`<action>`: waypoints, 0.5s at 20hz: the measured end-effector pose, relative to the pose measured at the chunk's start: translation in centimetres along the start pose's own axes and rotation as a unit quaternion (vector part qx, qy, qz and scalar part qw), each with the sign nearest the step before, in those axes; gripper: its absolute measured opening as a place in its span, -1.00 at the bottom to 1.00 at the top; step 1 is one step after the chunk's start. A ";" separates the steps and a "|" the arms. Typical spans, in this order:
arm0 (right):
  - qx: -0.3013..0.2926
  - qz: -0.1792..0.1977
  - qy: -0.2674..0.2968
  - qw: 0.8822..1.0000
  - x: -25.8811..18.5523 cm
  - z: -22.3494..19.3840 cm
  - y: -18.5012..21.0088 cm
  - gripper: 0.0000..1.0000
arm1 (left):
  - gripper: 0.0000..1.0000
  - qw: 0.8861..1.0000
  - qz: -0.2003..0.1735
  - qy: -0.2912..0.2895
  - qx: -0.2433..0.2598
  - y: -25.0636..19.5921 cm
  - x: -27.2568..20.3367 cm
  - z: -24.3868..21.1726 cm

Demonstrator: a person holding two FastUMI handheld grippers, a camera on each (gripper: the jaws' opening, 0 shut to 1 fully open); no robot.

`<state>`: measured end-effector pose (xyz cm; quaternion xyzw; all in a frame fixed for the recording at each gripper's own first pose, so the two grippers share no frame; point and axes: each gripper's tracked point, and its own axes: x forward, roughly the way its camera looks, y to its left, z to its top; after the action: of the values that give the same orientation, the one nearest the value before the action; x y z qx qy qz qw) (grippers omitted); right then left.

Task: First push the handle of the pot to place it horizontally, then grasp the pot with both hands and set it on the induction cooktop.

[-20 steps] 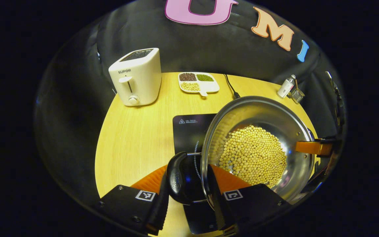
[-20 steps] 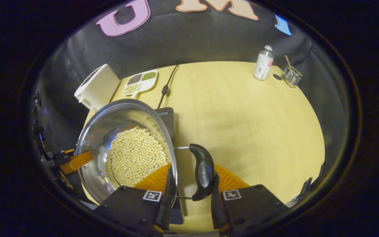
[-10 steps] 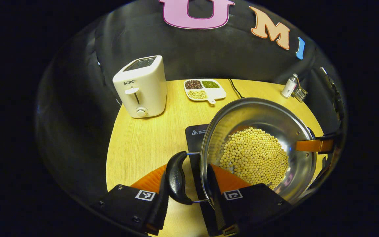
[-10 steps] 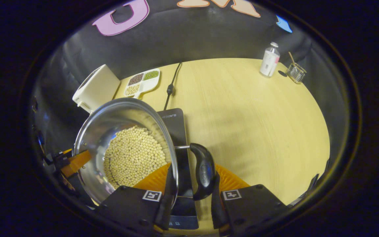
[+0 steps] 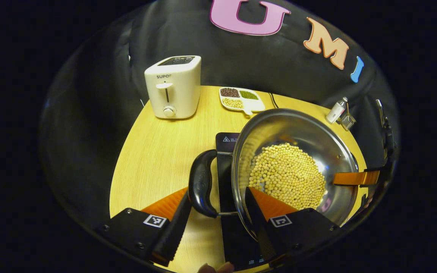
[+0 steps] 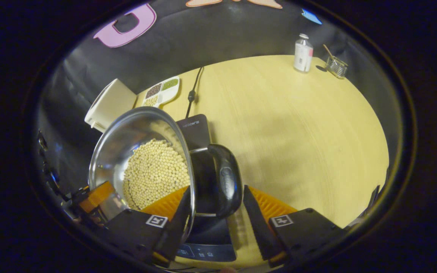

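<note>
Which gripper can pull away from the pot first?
Probably the right gripper. Its jaws stand open, with a clear gap between its outer finger and the pot handle. The left gripper is open too, but its outer finger seems to touch the other handle.

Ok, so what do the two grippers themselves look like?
Both the left gripper and right gripper have blocky black finger mounts, each carrying a white square marker with a black pattern. The fingers are long wedges with ribbed faces.
</note>
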<state>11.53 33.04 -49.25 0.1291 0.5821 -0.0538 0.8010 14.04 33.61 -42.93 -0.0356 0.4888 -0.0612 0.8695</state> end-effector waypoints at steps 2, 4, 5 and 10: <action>0.007 0.009 -0.010 1.000 -0.8 0.2 -0.2 0.84 | 0.75 1.000 0.009 -0.006 0.006 0.2 -0.7 0.0; 0.007 0.017 -0.025 1.000 -1.6 0.5 -0.3 0.92 | 0.79 0.999 0.027 -0.025 0.016 0.5 -1.3 0.5; 0.004 0.023 -0.029 0.999 -2.1 0.5 -0.3 0.90 | 0.78 0.998 0.035 -0.040 0.023 0.4 -1.7 1.0; -0.004 0.053 -0.069 0.996 -4.7 1.9 -1.2 0.90 | 0.74 0.992 0.070 -0.097 0.036 0.4 -4.6 2.6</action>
<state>11.45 31.07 -44.45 0.1526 0.5178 -0.0182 0.8416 13.92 34.70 -37.75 0.0241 0.4005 -0.0134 0.9159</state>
